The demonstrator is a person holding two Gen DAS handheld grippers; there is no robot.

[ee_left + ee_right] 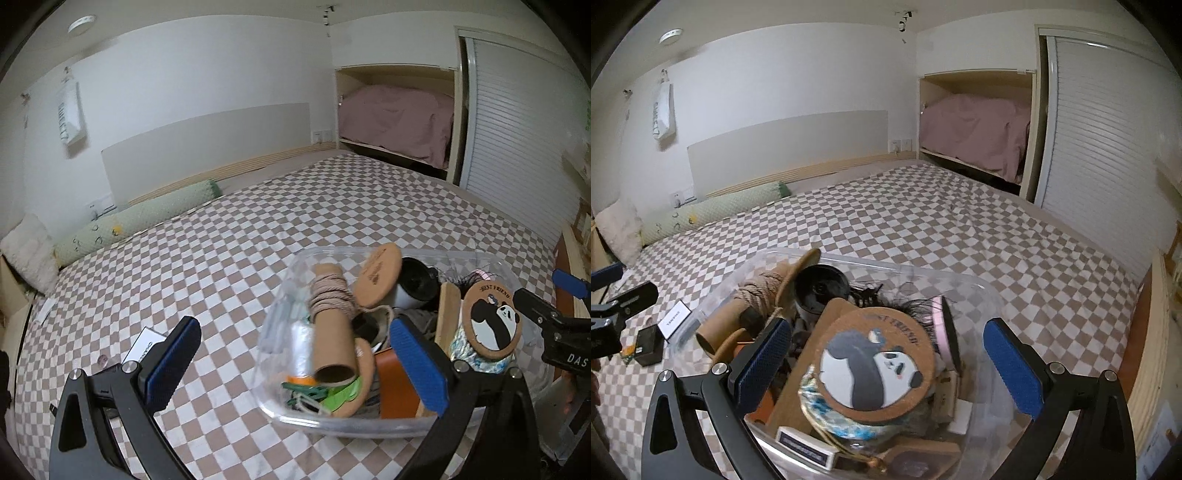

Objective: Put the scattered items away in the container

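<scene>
**Two idle grippers, one crowded bin**

Shows a clear plastic container [332, 430] sitting on a checkered bedspread [221, 258]. Packed with a panda coaster [875, 365], a twine-wound cardboard tube [332, 332], a black cup [822, 290] and more. Places the left gripper [295, 358] at the container's left side and the right gripper [890, 358] above the coaster, each with blue pads spread wide and clamped on nothing. Leaves two strays on the bedspread left of the container: a white labelled card [676, 319] and, just beside it, a small black box [650, 347].

Probably calls for fetching those strays with the left gripper, being nearer. Approach low, straddle the black box across its narrow sides, close firmly, then lift clear of the rim. For the flat card, slide one pad under an edge against the soft cover rather than pinching from above. Drop into a gap, not onto the coaster, tilted and apt to slide.

Cannot read the card's print. Cannot tell what lies under the top layer. Hides the container's near wall behind gripper arms.
</scene>
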